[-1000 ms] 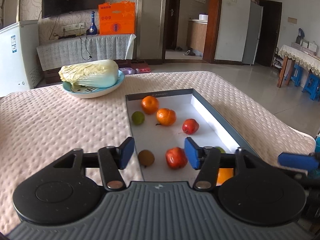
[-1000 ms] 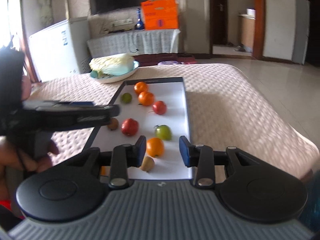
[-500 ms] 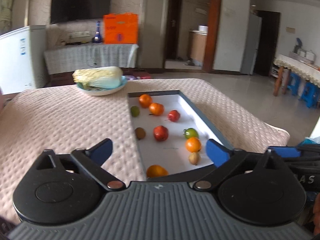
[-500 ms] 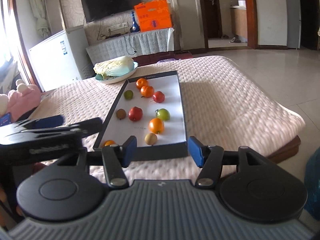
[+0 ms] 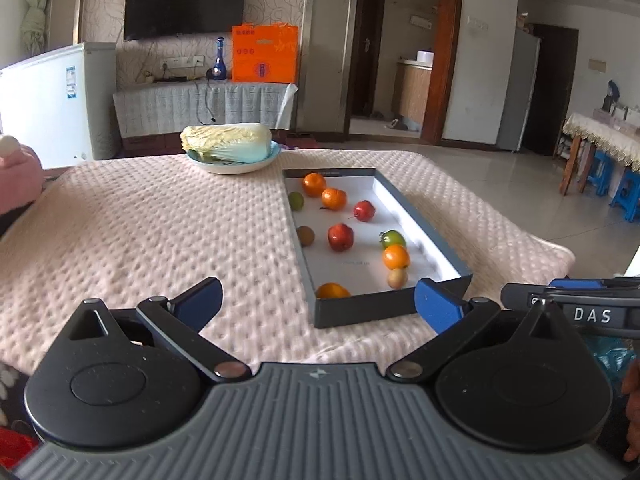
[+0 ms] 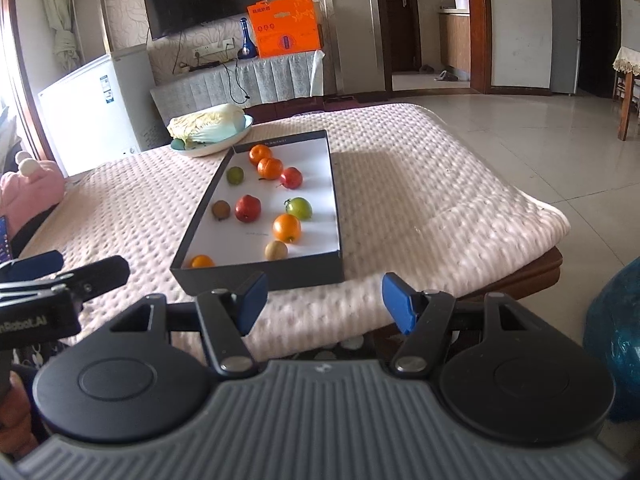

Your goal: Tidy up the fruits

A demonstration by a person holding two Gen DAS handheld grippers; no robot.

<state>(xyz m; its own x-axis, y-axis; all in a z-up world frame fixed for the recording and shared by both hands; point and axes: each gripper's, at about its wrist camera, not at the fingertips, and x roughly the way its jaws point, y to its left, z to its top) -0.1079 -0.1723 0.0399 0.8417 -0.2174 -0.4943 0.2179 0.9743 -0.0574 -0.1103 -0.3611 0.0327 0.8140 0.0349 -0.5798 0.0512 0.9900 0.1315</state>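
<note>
A: Where are the fruits?

B: All in the shallow dark box [image 6: 256,278] on the quilted surface [image 6: 400,200], just ahead of both claws. Nearest the right claw [image 6: 324,302] sit a small tan fruit [image 6: 276,250] and an orange [image 6: 286,228]; a second orange [image 5: 332,291] lies in the corner closest to the left claw [image 5: 318,304].

A: Are the claws holding anything?

B: No. The left one is spread as wide as it goes, and the right one is released too; its jaws have just been opening, with nothing between them.

A: How will the fruit handle?

B: Light and round, I'd judge, so likely to roll on the smooth white floor of the box. The oranges look firm with a slightly grippy peel. The red apple [image 6: 248,209] and green tomato [image 6: 299,208] look glossier, and the tomato may bruise under a hard squeeze.

A: Where to take hold?

B: Across the widest middle, pads on opposite sides, closing gently.
</note>
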